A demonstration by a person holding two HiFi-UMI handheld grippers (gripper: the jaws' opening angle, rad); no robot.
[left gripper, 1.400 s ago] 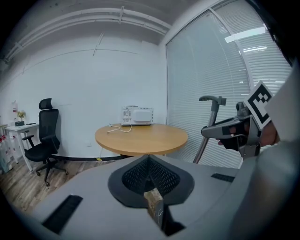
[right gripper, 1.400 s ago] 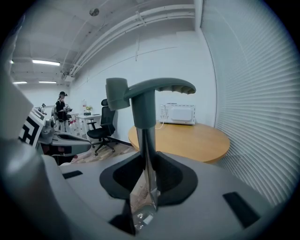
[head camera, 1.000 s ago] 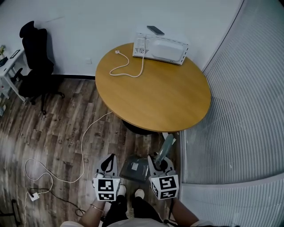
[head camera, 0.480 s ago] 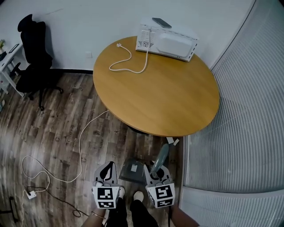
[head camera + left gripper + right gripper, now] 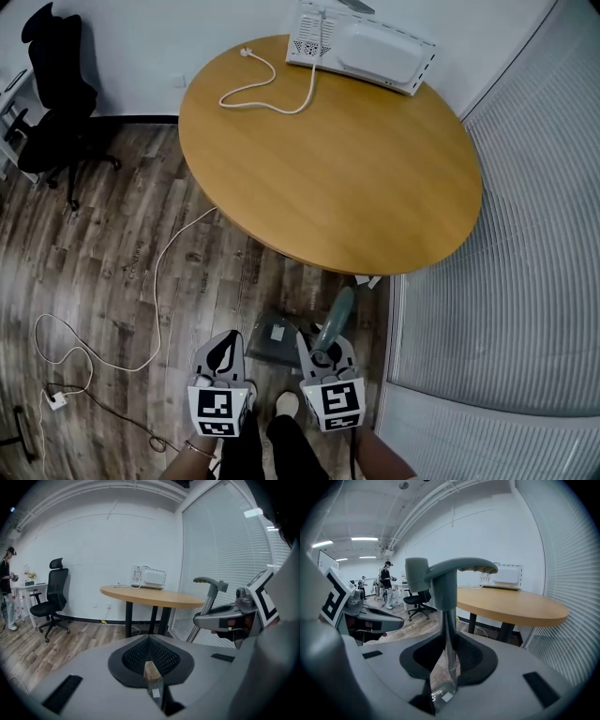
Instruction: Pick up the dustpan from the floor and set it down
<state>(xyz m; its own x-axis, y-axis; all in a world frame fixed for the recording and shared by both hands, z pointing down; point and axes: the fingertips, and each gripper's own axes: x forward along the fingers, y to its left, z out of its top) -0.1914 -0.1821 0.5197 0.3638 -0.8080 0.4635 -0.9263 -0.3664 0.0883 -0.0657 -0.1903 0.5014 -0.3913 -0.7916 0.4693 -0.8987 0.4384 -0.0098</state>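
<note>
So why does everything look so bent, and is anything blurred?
Head view: a wide lens bows the blinds; fairly sharp. Left gripper view: fisheye, dark corners. Right gripper view: same warp; the dustpan handle looms large, ceiling lights glare.

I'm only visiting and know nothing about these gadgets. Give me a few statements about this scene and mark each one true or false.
1. The right gripper is clamped on the dustpan handle. True.
2. The left gripper holds a brush. False: its jaws are together with nothing between them.
3. The table is square. False: it is round.
4. A white appliance sits on the table. True.
</note>
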